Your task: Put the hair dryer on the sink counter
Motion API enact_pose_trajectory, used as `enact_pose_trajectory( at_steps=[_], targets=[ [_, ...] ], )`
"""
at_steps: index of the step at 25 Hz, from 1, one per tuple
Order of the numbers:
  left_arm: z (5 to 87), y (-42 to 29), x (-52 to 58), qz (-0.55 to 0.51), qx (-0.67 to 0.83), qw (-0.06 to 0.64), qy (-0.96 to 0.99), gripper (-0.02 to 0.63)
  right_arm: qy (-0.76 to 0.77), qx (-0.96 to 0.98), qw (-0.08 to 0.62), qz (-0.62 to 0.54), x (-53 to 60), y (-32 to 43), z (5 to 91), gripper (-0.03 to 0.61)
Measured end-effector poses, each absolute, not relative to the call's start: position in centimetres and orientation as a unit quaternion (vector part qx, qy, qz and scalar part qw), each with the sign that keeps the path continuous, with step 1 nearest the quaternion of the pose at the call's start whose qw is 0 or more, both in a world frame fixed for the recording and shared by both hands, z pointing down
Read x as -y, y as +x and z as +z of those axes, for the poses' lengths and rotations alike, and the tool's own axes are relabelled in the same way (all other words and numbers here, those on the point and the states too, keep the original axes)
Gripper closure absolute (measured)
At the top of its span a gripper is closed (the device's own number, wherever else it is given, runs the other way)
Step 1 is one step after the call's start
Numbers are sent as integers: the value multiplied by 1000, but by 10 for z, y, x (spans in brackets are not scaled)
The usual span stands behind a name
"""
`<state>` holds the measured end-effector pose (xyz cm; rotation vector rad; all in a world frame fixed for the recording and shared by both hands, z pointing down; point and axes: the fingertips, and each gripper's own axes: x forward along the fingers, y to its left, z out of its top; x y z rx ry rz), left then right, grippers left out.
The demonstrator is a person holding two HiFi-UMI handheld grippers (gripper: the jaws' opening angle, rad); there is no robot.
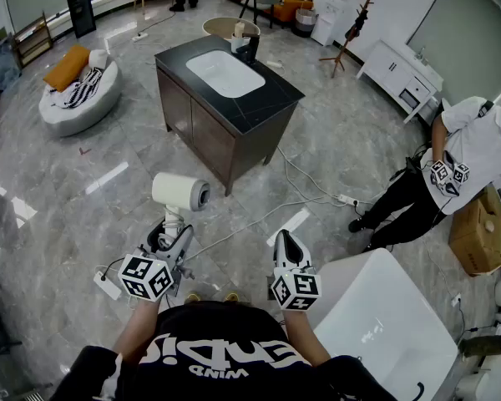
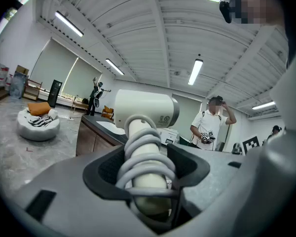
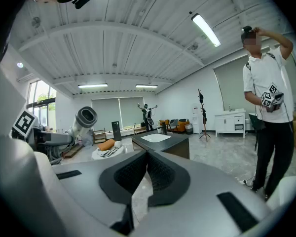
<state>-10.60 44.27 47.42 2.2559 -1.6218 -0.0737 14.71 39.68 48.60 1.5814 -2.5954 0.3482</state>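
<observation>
A white hair dryer (image 1: 180, 192) with its grey cord coiled round the handle stands upright in my left gripper (image 1: 174, 228), barrel pointing right. In the left gripper view the jaws are shut on the cord-wrapped handle, with the hair dryer (image 2: 145, 110) head above my left gripper (image 2: 147, 174). The sink counter (image 1: 265, 100), a dark cabinet with a black top and a white basin (image 1: 225, 72), stands a few steps ahead across the floor. My right gripper (image 1: 286, 242) is held beside the left one, shut and empty; the right gripper view shows my right gripper (image 3: 147, 174) with its pads meeting.
A person in a white shirt (image 1: 469, 150) stands at the right beside a cardboard box (image 1: 478, 234). A white bathtub (image 1: 384, 316) sits near my right side. A power strip (image 1: 347, 199) and cables lie on the floor. A round white lounge seat (image 1: 79, 97) is at the left.
</observation>
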Motion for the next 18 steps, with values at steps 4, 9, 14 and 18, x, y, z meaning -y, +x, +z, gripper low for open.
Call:
enact_pose_trajectory(
  at_steps=[4,9,14,18],
  targets=[
    [474,-108,-443,-30,576,182,797,354,514,849,40,112,-397,145,485,554],
    [475,-119,-448,-26,575,183,797,354,513,850,28,116,-402,130,483,554],
    [482,-136,-453,-14,573,188,797,355,514,850,29,112,-410,114,484,554],
    [490,-144,-455,-10,562,190,804,356,525,843,26,111,-419,105,493,554]
  ],
)
